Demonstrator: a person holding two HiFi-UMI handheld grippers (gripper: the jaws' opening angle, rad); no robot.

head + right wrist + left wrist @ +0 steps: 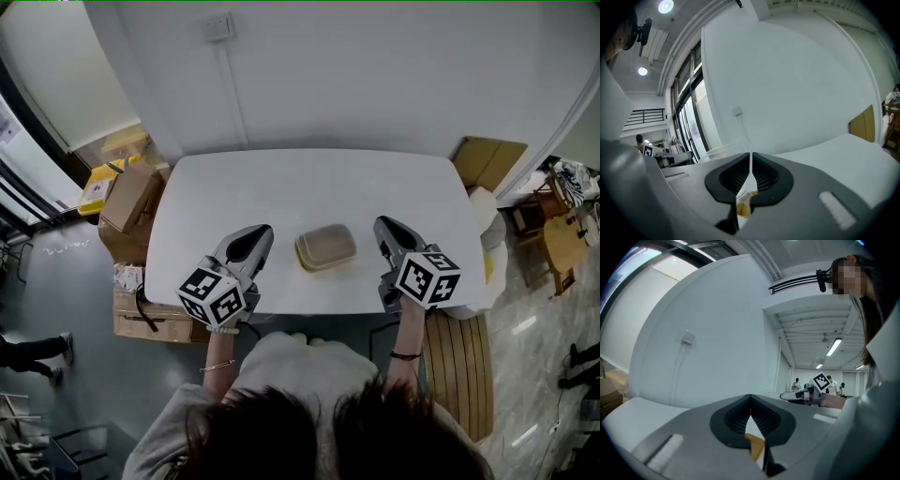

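Observation:
A tan lidded food box rests on the white table near its front edge, between my two grippers. My left gripper lies on the table to the box's left, jaws shut and empty. On the box's right, my right gripper is shut too, holding nothing. In the left gripper view the closed jaws point at the white wall, with a sliver of the box showing below them. The right gripper view shows shut jaws and the box's clear lid to their left.
Cardboard boxes stand on the floor left of the table. A flat cardboard sheet leans at the right corner, with a wooden slatted panel below it. A wall socket with a cable sits above the table. Several people stand far off in the left gripper view.

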